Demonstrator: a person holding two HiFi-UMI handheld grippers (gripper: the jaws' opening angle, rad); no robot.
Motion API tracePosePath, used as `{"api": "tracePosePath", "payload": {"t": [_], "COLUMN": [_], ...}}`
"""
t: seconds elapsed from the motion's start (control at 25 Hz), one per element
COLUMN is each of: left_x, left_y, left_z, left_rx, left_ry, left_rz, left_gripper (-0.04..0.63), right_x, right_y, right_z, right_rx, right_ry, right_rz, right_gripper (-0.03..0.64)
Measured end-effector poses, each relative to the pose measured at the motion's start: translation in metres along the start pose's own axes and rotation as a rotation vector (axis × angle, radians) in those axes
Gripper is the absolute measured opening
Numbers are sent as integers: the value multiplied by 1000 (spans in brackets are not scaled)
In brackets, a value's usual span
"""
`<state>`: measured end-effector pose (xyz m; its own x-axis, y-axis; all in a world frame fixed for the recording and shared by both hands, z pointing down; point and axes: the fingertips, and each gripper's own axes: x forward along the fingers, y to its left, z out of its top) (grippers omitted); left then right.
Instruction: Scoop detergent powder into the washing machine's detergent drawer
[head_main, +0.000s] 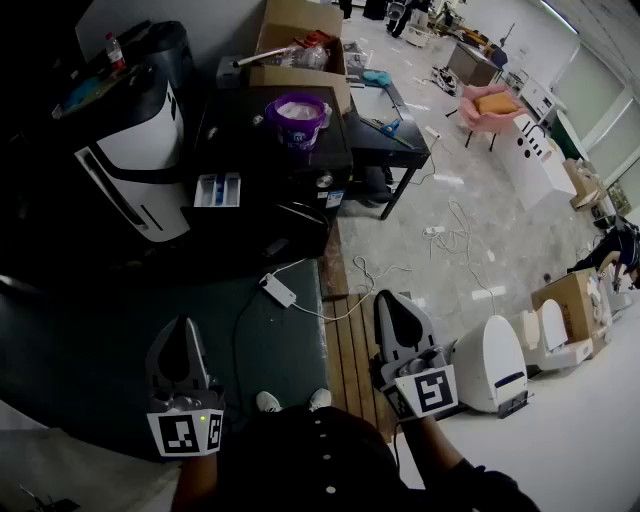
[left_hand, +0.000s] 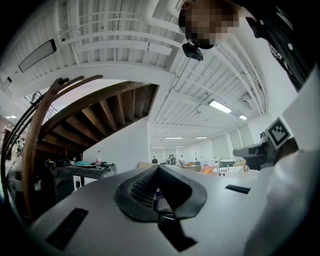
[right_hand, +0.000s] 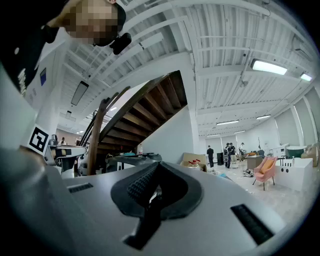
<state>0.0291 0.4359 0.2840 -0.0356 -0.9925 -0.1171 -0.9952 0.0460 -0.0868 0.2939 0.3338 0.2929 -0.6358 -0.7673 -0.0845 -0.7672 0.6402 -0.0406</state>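
Ahead of me, a tub (head_main: 297, 118) sits on the washing machine (head_main: 235, 125), whose drawer (head_main: 217, 189) juts out front-left. A cardboard box (head_main: 290, 75) lies behind, with a tabletop (head_main: 400, 135) to the right.

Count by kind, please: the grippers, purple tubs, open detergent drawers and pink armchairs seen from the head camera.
Grey two-jaw grippers: 2 (left gripper, right gripper)
Purple plastic tub: 1
Open white detergent drawer: 1
Pink armchair: 1
Total: 5

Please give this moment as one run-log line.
left gripper: shut, empty | right gripper: shut, empty | round purple plastic tub: on black machine top | white detergent drawer: open
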Motion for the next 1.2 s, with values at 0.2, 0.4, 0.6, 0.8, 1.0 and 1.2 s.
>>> {"api": "tracePosePath", "payload": {"t": [0.2, 0.4, 0.6, 0.8, 1.0, 1.2], "left_x": [2, 2, 2, 1, -5, -10], "left_y": [-2, 0, 3, 11, 26, 41], "left_z": [0, -1, -1, -2, -1, -7], "left_rx": [9, 1, -1, -4, 2, -9], "left_ry": [1, 3, -1, -5, -13, -5], "left_rz": [-5, -9, -12, -17, -29, -49], "left_gripper": [5, 5, 5, 5, 5, 5], "right_x": [-2, 0, 2, 10, 18, 25], "right_y": [1, 1, 10, 19, 32, 50], "right_z": [-6, -9, -7, -3, -7, -8], "right_rx": [2, 36, 32, 33, 46, 57], "right_ry": [13, 8, -4, -17, -4, -24], "right_rz": [26, 10, 35, 34, 15, 1], "right_gripper": [28, 29, 29, 197, 199, 193]}}
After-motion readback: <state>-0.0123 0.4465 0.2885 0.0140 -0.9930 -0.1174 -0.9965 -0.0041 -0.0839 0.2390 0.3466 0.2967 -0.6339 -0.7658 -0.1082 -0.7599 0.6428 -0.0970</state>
